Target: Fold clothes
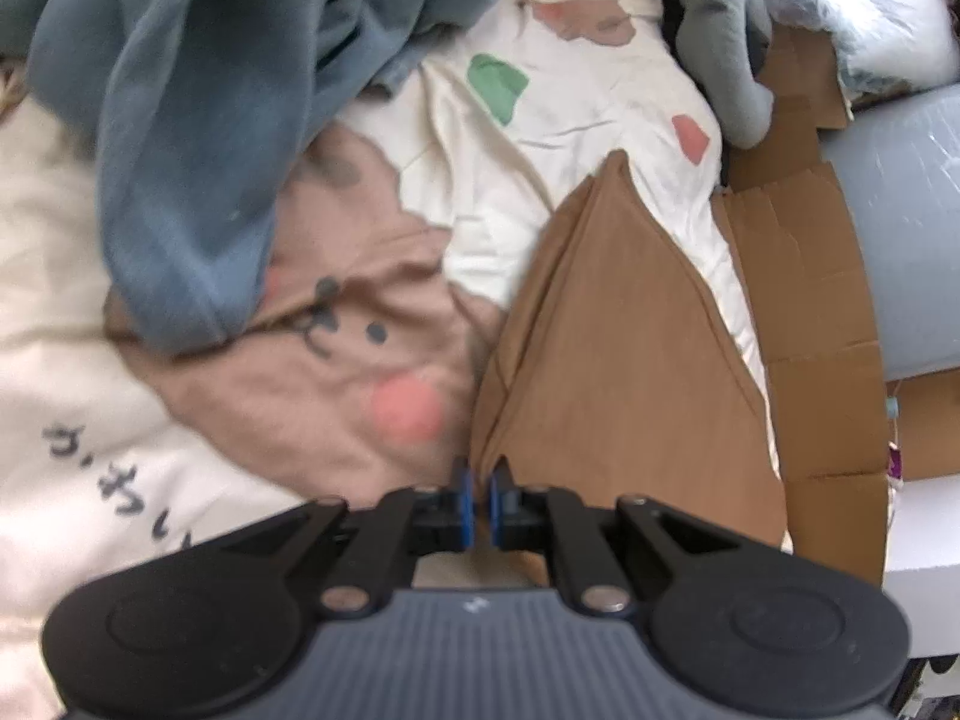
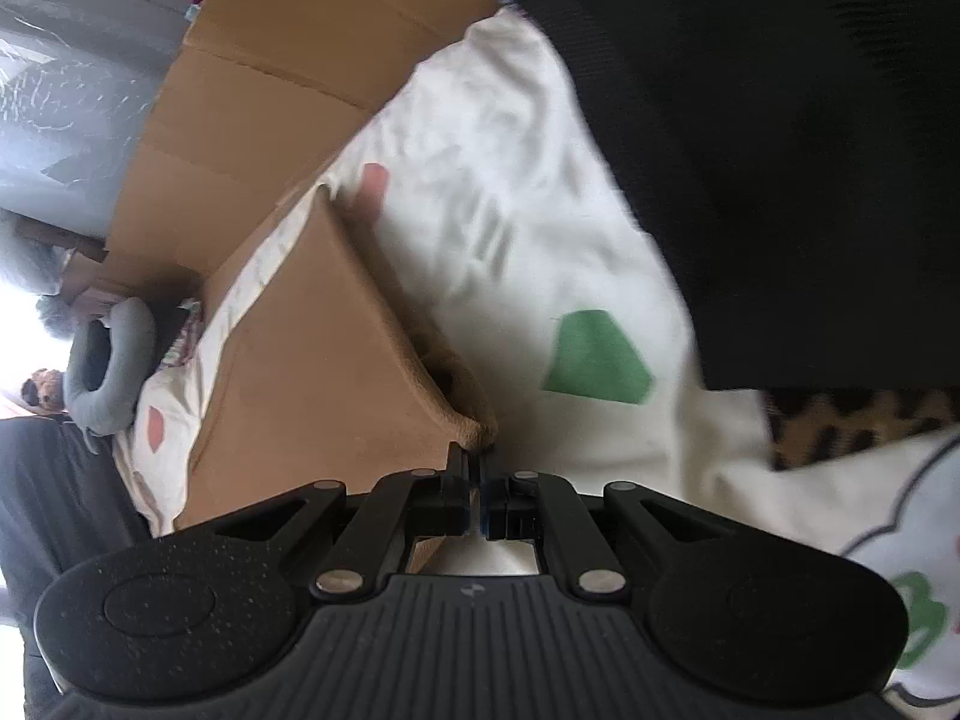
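Both grippers, left (image 1: 480,483) and right (image 2: 474,468), pinch edges of the brown garment (image 1: 618,324) lifted over the patterned bedspread (image 1: 540,120): mid-fold, seemingly; next, carry both edges across evenly.

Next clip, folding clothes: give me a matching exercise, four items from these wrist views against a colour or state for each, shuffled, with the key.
Things
1. tan-brown folded garment
2. crumpled blue-grey fleece garment
3. flattened cardboard sheet
4. grey plush toy

States
A. heaped at the far left of the bed, in the left wrist view
B. lying flat along the bed's edge
C. pinched at its edges by both the left gripper and the right gripper
D. sitting by the bright window end

Pairs: 1-C, 2-A, 3-B, 4-D
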`<state>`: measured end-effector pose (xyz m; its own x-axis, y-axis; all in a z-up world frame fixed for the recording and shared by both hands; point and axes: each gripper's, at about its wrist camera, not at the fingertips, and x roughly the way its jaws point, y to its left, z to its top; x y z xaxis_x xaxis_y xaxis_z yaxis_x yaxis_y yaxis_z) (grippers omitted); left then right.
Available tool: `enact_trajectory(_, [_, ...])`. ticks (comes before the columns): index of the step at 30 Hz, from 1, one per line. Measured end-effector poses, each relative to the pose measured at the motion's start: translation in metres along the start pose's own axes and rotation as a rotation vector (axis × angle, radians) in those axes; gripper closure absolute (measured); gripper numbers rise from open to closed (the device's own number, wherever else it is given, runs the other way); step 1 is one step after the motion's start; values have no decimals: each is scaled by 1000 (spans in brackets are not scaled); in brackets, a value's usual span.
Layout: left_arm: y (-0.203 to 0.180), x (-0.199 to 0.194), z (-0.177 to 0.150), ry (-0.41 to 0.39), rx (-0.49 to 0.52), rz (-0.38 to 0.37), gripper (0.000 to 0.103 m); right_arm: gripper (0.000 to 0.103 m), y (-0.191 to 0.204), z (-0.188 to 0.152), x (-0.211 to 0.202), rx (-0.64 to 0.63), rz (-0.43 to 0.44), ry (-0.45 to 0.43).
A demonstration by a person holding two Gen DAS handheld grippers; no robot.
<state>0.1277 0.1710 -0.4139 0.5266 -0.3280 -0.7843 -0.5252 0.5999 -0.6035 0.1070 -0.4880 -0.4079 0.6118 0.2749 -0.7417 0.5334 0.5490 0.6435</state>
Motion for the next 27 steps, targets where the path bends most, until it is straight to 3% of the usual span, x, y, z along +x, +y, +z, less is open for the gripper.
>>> enact_trajectory(6, [10, 5, -4, 9, -2, -25, 97, 103, -13, -3, -9, -12, -80, 11])
enact_trajectory(10, [20, 12, -5, 12, 19, -31, 92, 103, -5, -8, -14, -66, -64, 20])
enact_trajectory(13, [30, 17, -6, 7, 22, -46, 83, 102, 9, -9, -14, -116, -63, 33])
enact_trajectory(15, [40, 21, -7, -3, 12, -67, 68, 102, 24, -9, -13, -170, -76, 42])
enact_trajectory(17, [48, 24, -9, -12, -5, -96, 62, 101, 41, -10, -10, -214, -69, 61])
enact_trajectory(21, [58, 30, -13, -27, -39, -166, 54, 98, 74, -15, -1, -320, -70, 104])
enact_trajectory(27, [51, 43, -6, -31, 2, -250, 56, 96, 111, -30, 23, -424, -50, 168])
